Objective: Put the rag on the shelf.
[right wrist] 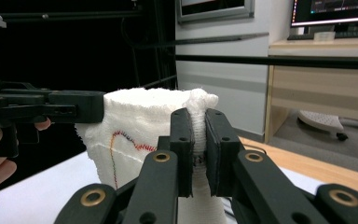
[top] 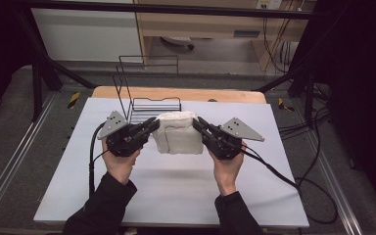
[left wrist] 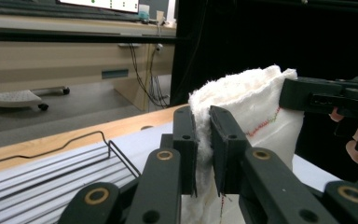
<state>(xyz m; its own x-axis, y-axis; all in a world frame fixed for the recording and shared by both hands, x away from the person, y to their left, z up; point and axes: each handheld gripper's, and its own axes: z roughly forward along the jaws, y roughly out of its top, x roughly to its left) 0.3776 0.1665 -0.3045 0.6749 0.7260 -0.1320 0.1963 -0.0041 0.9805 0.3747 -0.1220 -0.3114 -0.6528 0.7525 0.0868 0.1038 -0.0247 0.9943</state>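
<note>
High view: a folded white terry-cloth towel [top: 178, 132] hangs between the two grippers above the pale grey desk [top: 176, 196], just in front of a black wire rack [top: 149, 100] at the far edge. The left gripper [top: 152, 125] pinches the towel's left upper edge and the right gripper [top: 198, 123] its right upper edge (each held from below by a hand in a dark sleeve). The cloth appears slack between them, its lower part just over the desk, though contact cannot be told.

Left gripper view: the left gripper [left wrist: 203, 140] has its jaws narrowed onto a thick fold of towel [left wrist: 256, 116], which bears a line of red and green stitching. The wire rack [left wrist: 74, 154] lies at the lower left.

Right gripper view: the right gripper [right wrist: 199, 144] is likewise clamped on a bunched edge of the towel [right wrist: 135, 121], with the other gripper gripping the far edge at the left.

Judged step: carrying the folded towel, probably toward the rack. Done well, both hands travel level and together, keeping their spacing so that the folds neither stretch open nor sag, and neither grip loosens until the towel is supported.
</note>
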